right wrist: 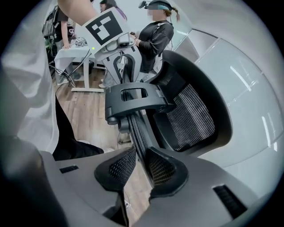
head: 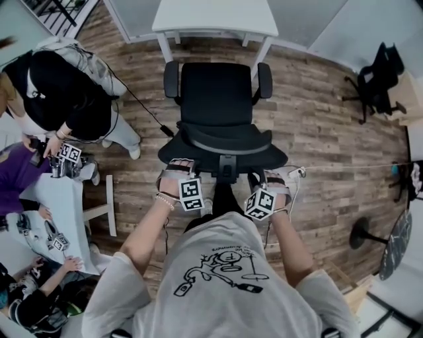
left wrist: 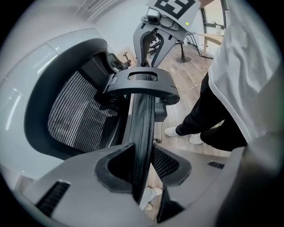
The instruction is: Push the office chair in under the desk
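Office chair [head: 215, 99]: I hold it from behind by the top of its back, one hand-held gripper on each side of the centre.
Left hand-held gripper [left wrist: 144, 165]: pinched on the backrest rim [left wrist: 144, 124], which runs upright between its pads. The mesh back curves away on the left of this view.
Right hand-held gripper [right wrist: 138, 165]: clamped on the same rim, with a ribbed pad on either side. Here the mesh back lies to the right.
Bracket [right wrist: 133, 98]: a dark slotted piece sits across the rim beyond the jaws, roughly midway between my two grips.
Armrests [head: 171, 78]: one on each side of the black seat, both pointing towards the white surface.
Surface [head: 215, 16]: white, at the top of the head view, straight ahead of the chair. The seat's front edge is just short of it and lined up between its legs, not yet underneath.
Floor [head: 310, 132]: wood planks, with a thin cable trailing across them at right.
Bystander [head: 66, 92]: a person in black stands to my left, leaning over a small side table [head: 66, 204] where others sit.
Second chair [head: 377, 79]: black, far right, well apart from mine.
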### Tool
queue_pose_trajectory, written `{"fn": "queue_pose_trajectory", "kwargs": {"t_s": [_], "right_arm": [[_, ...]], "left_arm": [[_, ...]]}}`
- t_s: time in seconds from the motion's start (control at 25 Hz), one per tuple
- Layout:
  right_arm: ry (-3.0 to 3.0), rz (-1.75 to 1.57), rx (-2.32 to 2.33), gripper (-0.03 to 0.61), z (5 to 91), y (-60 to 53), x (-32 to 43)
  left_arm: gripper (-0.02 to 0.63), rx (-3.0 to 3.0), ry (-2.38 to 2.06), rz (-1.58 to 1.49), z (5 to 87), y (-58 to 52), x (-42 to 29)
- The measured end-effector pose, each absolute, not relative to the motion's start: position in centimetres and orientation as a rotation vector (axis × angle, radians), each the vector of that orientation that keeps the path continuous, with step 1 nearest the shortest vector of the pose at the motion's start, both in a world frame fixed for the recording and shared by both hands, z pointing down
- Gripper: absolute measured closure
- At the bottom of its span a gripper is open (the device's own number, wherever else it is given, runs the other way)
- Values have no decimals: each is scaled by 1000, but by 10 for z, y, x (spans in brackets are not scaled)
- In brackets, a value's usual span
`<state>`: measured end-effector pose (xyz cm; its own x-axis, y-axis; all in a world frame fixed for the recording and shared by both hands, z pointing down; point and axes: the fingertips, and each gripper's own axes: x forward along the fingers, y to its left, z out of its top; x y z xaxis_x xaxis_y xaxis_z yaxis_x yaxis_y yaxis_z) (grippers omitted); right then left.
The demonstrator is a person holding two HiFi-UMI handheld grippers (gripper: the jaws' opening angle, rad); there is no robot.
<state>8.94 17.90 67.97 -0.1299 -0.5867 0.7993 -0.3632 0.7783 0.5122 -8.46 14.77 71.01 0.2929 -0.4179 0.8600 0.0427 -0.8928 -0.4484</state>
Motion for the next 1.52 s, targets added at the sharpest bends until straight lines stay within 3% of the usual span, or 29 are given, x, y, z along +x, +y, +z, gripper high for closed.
{"fn": "queue_pose_trajectory", "kwargs": {"t_s": [1.52], "right_arm": [[-1843,-251,690,463,679,-31,126]], "left_arm": [[495,-2187,437,-1763,713,-49,-52]]}}
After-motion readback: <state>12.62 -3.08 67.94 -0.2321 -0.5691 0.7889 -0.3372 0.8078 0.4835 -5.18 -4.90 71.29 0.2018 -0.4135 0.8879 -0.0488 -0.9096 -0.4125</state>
